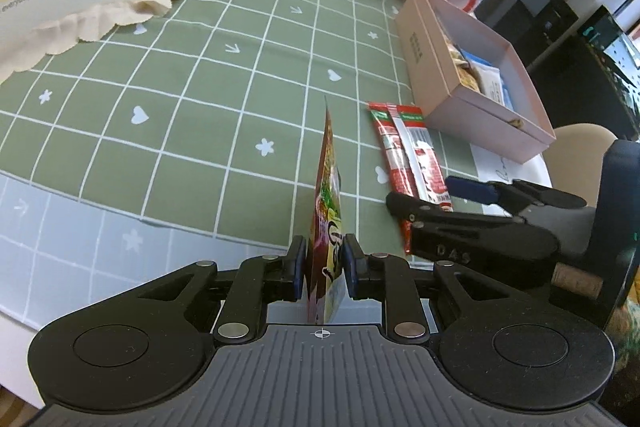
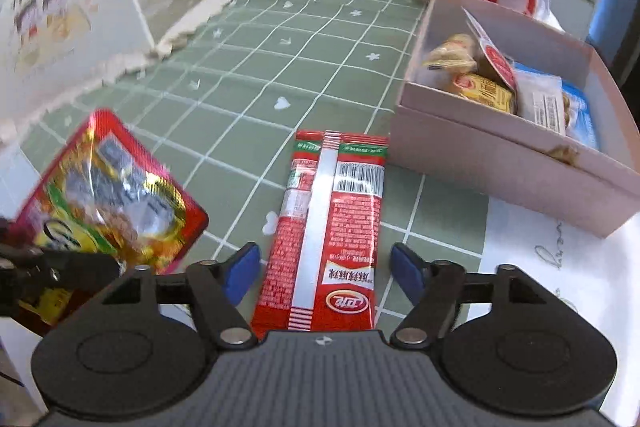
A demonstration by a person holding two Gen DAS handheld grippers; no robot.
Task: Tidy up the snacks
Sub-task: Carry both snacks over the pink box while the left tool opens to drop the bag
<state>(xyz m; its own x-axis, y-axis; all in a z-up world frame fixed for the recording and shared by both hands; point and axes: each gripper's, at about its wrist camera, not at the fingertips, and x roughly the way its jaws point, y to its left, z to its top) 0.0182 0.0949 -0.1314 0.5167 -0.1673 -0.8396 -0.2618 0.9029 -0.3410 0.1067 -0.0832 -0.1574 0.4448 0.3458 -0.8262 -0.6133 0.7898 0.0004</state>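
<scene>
My left gripper (image 1: 325, 267) is nearly closed, its pads pinching a red-and-yellow snack pouch (image 1: 329, 227) edge-on and off the table (image 1: 200, 75), while my right gripper (image 2: 324, 273) stands about half open, its pads either side of the long red snack packet (image 2: 332, 235) that lies flat ahead, not pressing it. I judge this the gathering step: the pink box (image 2: 500, 163), already holding snacks, sits ahead and right of my right gripper. Next, close on the packet and carry both across.

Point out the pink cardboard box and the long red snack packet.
Pink cardboard box (image 2: 500, 163): right wrist view, on its near outer wall.
Long red snack packet (image 2: 344, 227): right wrist view, on its printed red back, mid-length.
</scene>
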